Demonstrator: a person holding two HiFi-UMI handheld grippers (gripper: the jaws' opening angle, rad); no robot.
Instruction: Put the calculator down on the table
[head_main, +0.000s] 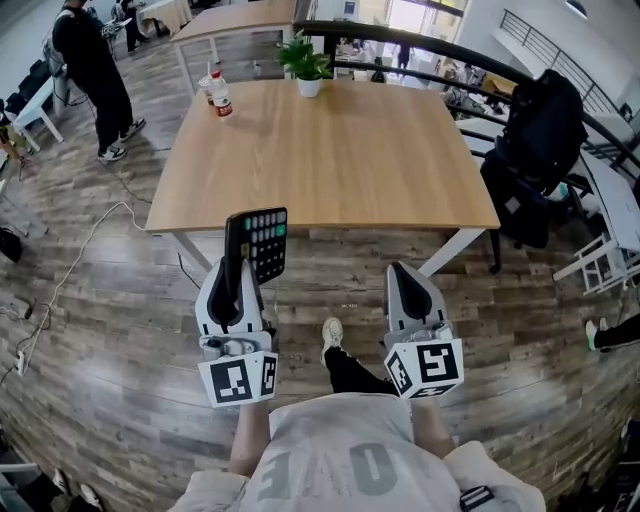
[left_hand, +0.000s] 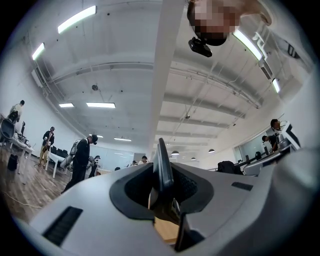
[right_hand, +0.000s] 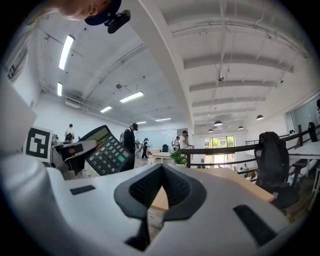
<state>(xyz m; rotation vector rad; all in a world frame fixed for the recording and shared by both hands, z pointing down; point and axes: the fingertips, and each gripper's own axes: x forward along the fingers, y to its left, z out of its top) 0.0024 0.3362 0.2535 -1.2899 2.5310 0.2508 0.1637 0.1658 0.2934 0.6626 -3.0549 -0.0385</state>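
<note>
Left gripper (head_main: 240, 268) is clamped on the black desk calculator with grey and green keys (head_main: 268, 240). It's held up on edge in the air, right at the near edge of the light wooden table with white legs (head_main: 340, 150). Right gripper (head_main: 402, 275) is pinched closed on nothing. A small potted green plant (head_main: 305, 62) and a red-labelled bottle (head_main: 220, 95) sit way off at the far edge.

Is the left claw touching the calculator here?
Touching. The left gripper view shows the calculator edge-on, pinched between the jaws of the left claw; the head view shows it standing up from that claw.
</note>
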